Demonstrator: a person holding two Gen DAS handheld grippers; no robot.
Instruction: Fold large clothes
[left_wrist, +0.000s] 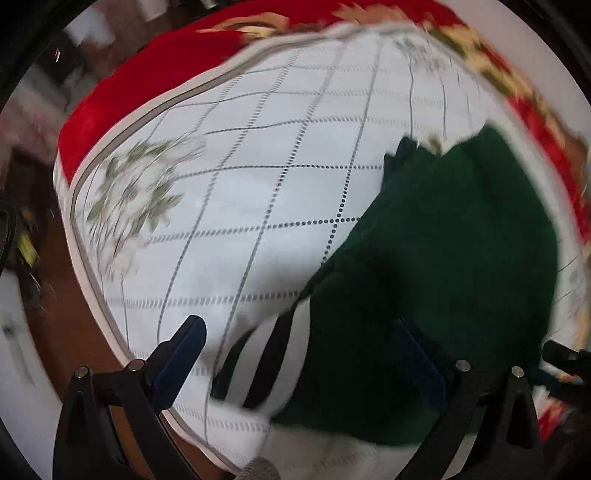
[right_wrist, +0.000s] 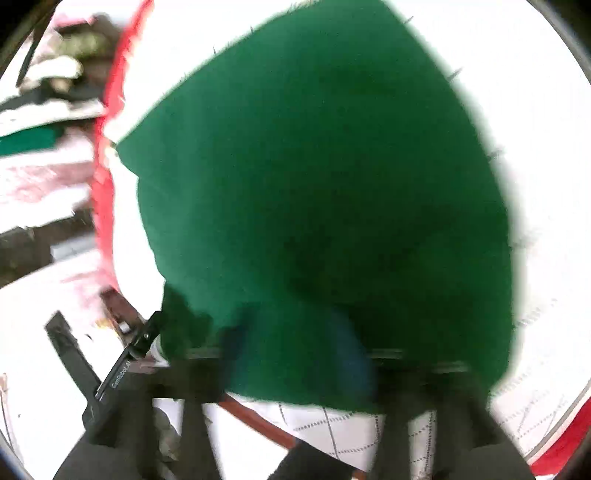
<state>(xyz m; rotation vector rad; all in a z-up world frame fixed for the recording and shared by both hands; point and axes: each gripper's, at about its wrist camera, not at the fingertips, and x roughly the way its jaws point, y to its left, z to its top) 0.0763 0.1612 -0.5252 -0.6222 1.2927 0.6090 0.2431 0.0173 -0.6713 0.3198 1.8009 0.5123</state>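
A dark green garment (left_wrist: 443, 251) with a black-and-white striped band (left_wrist: 266, 362) lies on a white mat with a dotted grid (left_wrist: 258, 184). My left gripper (left_wrist: 299, 354) is open just above the striped band; its right finger (left_wrist: 417, 354) lies over the green cloth. In the right wrist view the green garment (right_wrist: 314, 184) fills most of the frame and drapes over my right gripper (right_wrist: 299, 354). Its jaws look shut on a fold of the cloth, though blur and fabric hide the fingertips.
A red blanket with a gold floral pattern (left_wrist: 147, 74) lies under the mat. Brown wood (left_wrist: 74, 314) shows beyond the mat's left edge. Heaps of other clothes (right_wrist: 44, 122) lie past the red edge at the left. The left gripper's handle (right_wrist: 122, 362) shows at lower left.
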